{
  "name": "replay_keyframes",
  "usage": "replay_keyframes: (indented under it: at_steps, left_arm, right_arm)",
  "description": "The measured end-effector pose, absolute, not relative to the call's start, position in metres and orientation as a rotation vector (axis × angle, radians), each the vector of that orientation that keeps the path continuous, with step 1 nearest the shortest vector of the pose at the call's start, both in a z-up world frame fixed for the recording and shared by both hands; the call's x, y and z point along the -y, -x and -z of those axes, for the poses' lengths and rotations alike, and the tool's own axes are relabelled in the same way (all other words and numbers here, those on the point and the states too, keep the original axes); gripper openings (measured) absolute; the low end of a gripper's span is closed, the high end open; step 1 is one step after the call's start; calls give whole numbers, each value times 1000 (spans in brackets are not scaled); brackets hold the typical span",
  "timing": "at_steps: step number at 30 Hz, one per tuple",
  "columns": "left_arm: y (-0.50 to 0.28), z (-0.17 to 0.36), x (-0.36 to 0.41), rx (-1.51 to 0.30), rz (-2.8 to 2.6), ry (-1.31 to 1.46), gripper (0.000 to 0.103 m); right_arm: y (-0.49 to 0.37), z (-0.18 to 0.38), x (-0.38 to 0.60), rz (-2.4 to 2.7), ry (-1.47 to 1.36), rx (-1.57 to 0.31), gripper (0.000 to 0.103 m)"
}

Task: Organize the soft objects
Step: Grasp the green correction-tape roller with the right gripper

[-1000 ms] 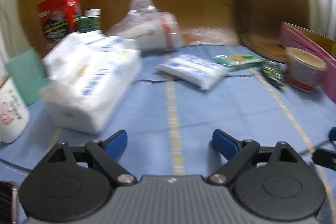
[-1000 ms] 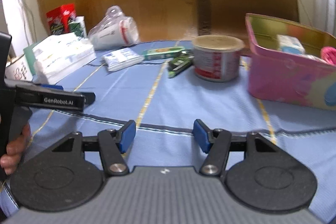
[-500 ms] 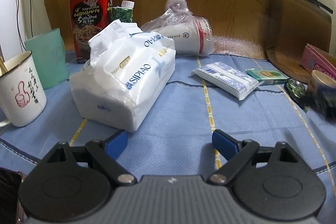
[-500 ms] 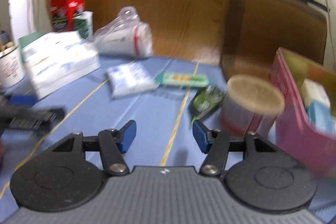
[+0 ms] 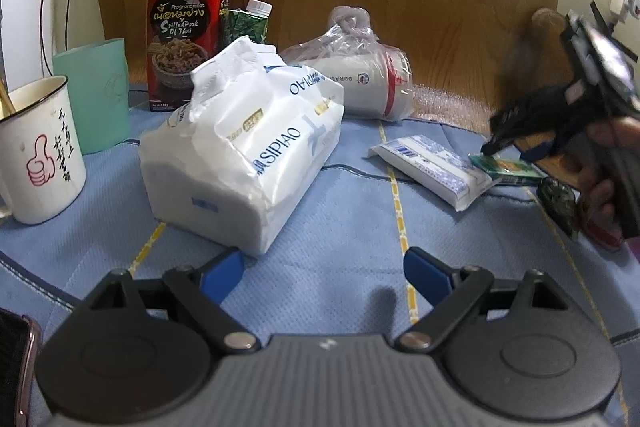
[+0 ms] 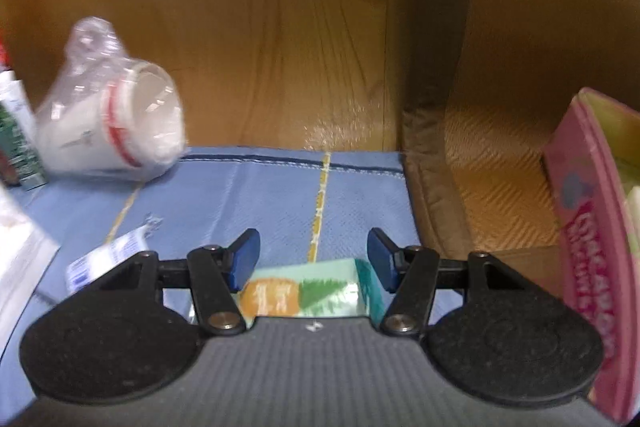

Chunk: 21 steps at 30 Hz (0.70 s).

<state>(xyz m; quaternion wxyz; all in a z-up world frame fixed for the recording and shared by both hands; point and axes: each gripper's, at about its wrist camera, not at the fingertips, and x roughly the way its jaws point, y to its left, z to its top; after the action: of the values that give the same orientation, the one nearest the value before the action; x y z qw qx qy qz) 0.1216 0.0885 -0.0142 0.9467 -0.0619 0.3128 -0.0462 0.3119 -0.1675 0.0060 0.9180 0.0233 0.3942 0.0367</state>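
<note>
Ahead-left of the left hand-held gripper (image 5: 322,269), whose jaws are spread over bare blue cloth, lies the white "SIPIAO" tissue pack (image 5: 244,147), a red "Spilled Pork Of Thai" tin (image 5: 188,27) behind it. The right hand-held gripper (image 6: 312,257), spread, straddles a green-and-orange packet (image 6: 308,293).

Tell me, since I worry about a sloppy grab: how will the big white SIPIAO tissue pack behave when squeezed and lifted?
The tissue pack will probably give under the pads: its plastic wrap looks loose and puckered at the top. It likely weighs little for its bulk. The glossy film may slip, so a grip across the narrow sides seems safer.
</note>
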Motion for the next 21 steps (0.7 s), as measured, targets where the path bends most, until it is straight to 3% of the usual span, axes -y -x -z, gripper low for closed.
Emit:
replay_keyframes:
  at_steps: [6, 14, 18, 21]
  left_arm:
    - [-121, 13, -94, -632, 105, 161, 91]
    - [-122, 12, -96, -631, 115, 169, 91]
    - [-121, 12, -95, -631, 116, 164, 91]
    - [-120, 12, -94, -629, 114, 161, 91]
  right_arm:
    - [-291, -6, 161, -142, 10, -866, 62]
    - [-180, 0, 147, -375, 98, -813, 63]
    - [-120, 2, 156, -542, 111, -746, 62]
    - [-75, -5, 176, -506, 124, -595, 63]
